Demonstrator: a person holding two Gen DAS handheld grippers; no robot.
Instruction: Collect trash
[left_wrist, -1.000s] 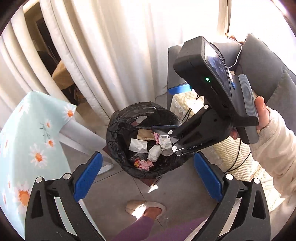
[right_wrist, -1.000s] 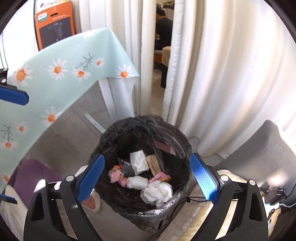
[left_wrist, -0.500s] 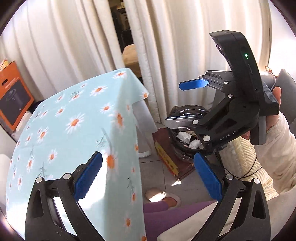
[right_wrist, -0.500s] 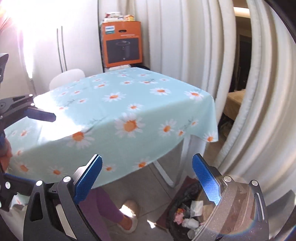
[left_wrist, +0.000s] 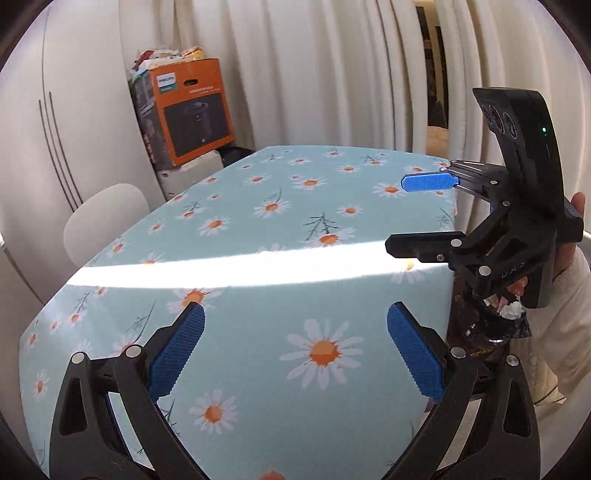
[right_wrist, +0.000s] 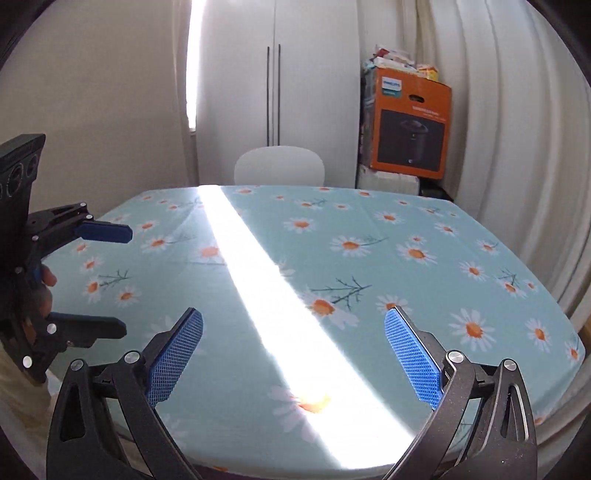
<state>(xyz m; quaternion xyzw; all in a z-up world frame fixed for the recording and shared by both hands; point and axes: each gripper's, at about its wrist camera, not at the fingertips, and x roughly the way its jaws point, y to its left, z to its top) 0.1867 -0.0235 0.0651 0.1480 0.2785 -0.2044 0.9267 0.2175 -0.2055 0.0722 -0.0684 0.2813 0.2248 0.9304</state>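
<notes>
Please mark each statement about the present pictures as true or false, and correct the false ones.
1. Both grippers are open and hold nothing. True: left gripper, right gripper.
2. An orange box stands beyond the table. True.
3. The tablecloth has a striped pattern. False: it is light blue with daisies.
4. Crumpled paper lies on the tablecloth. False: none shows there.
5. A white chair stands at the table's far side. True.

A blown-out sun stripe crosses the tablecloth (right_wrist: 424, 236); soft daylight elsewhere. Both views are sharp, with fisheye bending and dark corners at the edges.
</notes>
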